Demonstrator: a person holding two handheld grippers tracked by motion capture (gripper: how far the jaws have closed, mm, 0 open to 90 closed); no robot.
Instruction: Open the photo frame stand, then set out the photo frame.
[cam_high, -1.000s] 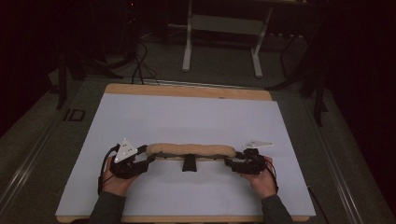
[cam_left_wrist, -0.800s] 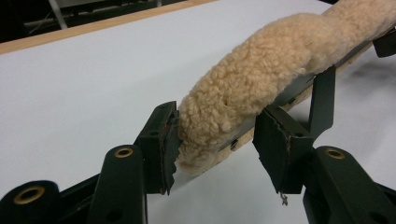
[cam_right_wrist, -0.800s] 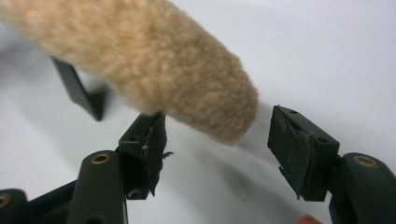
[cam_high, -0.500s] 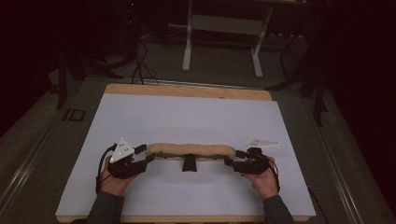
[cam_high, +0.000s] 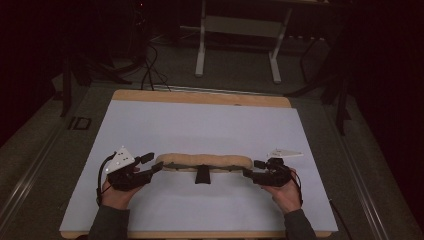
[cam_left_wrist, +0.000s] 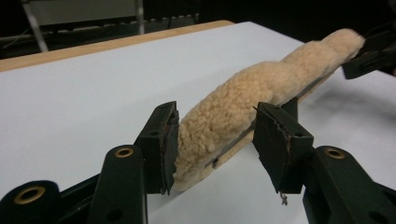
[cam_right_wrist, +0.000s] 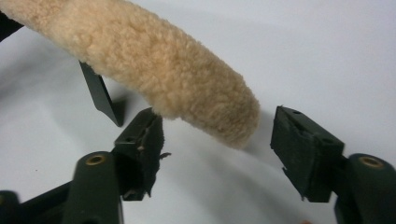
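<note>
- Flanking the fleece pad (cam_high: 202, 161) near the front of the white table (cam_high: 200, 125), our left gripper (cam_high: 154, 165) and right gripper (cam_high: 251, 169) gape, gripping nothing.
- Right jaws just narrowed slightly.
- Black strap (cam_high: 202, 174) hangs beneath mid-pad.

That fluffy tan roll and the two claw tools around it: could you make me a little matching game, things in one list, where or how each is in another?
Things:
1. fleece pad
2. left gripper
3. right gripper
4. white table top

Descriptions:
A. open at the pad's right end in the high view
B. lies crosswise between the two tools
C. has a wooden edge at the far side
D. open, one pad against the fleece

Pairs: 1-B, 2-D, 3-A, 4-C
</note>
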